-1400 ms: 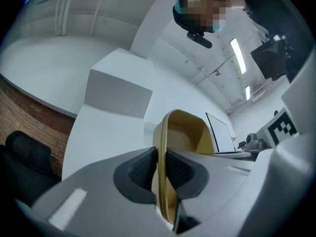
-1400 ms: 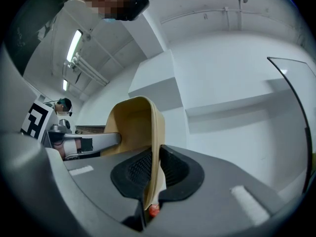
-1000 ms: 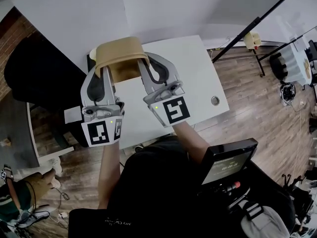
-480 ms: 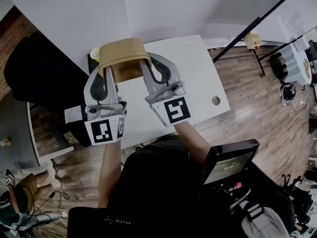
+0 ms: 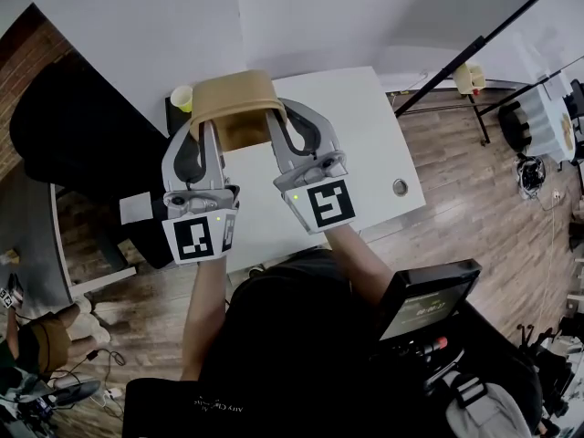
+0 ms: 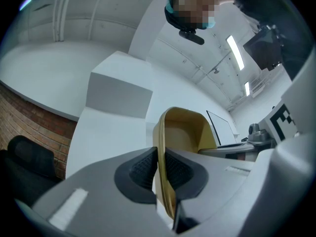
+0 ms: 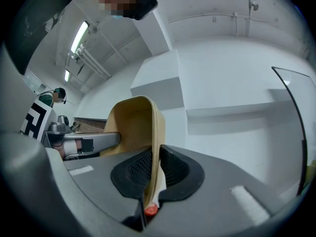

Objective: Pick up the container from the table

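The person holds a pair of tongs in each hand, and both pairs grip the same tan container [image 5: 234, 99], one on each side wall. The left tongs [image 5: 204, 131] are narrowed onto the container's left wall, with the ribbed black pads pressing the thin wall from inside and outside, as the left gripper view shows. The right tongs [image 5: 273, 124] are pinched almost fully together on the opposite wall, which again sits squeezed between the two pads. The container is open-topped with rounded corners. It hangs between the two pairs of tongs, lifted clear of the white bench [image 5: 365, 126], over the bench's far left part. Both gripper views show only wall and ceiling behind it.

A small yellow cup [image 5: 182, 97] stands just left of the container in the head view, beside a black chair [image 5: 82, 144]. Wooden floor [image 5: 474, 199] lies to the right of the bench.
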